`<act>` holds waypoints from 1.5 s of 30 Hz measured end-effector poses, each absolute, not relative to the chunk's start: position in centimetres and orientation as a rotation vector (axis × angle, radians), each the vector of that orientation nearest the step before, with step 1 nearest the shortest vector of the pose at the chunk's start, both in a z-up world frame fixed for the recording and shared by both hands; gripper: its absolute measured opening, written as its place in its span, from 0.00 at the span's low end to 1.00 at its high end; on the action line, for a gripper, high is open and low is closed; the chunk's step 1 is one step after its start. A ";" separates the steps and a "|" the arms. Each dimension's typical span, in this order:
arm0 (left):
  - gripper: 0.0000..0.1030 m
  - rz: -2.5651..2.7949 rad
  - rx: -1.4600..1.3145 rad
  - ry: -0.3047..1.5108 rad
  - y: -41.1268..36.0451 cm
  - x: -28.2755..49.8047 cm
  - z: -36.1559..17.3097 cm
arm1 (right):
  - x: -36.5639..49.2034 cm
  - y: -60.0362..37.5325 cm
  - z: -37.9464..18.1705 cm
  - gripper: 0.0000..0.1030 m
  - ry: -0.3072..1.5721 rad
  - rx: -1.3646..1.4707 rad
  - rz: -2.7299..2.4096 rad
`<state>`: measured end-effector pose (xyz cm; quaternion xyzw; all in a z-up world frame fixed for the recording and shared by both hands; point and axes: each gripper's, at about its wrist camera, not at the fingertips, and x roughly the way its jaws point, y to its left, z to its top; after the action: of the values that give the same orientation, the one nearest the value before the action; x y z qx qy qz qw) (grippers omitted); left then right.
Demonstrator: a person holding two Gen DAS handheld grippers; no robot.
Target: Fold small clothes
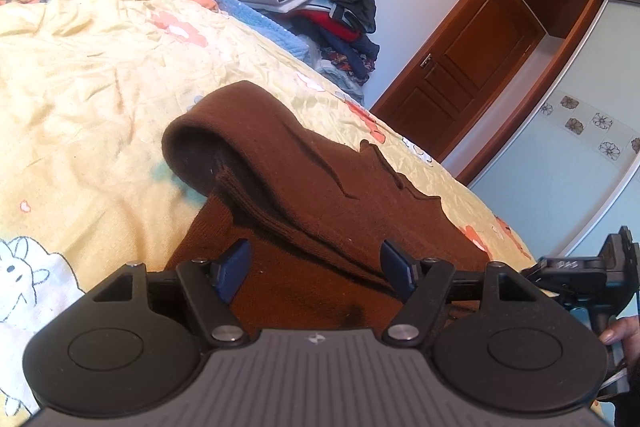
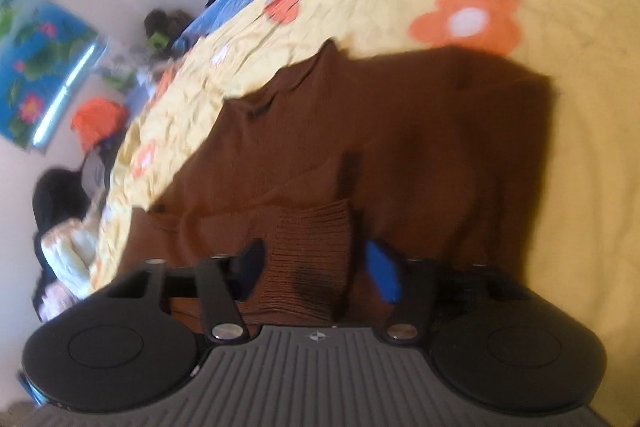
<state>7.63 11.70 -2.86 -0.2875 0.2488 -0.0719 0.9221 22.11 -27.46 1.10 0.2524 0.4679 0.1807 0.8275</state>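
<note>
A brown sweater (image 1: 320,187) is lying on a yellow quilt (image 1: 92,75) printed with orange flowers, and both grippers are positioned over it. In the left wrist view, the left gripper (image 1: 318,269) is sitting just above the sweater with its blue-padded fingers (image 1: 234,267) spread wide and nothing between them. Ahead of it, a sleeve (image 1: 224,151) is lying folded across the body of the garment, forming a rounded loop at the fold. At the right edge of this view, part of the right gripper and a fingertip of the person's hand (image 1: 618,335) are showing. In the right wrist view, which is motion-blurred, the right gripper (image 2: 320,273) is also standing with its fingers wide apart. A ribbed cuff (image 2: 312,259) is lying in the gap between them; whether either pad is touching it cannot be told. The sweater body (image 2: 400,139) is spreading flat beyond the cuff. A pile of clothes (image 1: 332,7) is stacked at the far edge of the bed, near a wooden door (image 1: 460,75). A blue poster (image 2: 36,67) is hanging on the wall.
</note>
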 end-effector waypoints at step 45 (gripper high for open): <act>0.77 -0.095 -0.244 0.662 11.3 4.0 0.6 | 13.8 -35.2 3.0 0.74 0.823 0.364 0.279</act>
<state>3.99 11.33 0.57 -0.1196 0.3240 -0.0466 0.9373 13.84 -35.23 3.01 0.1754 0.3963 0.1344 0.8912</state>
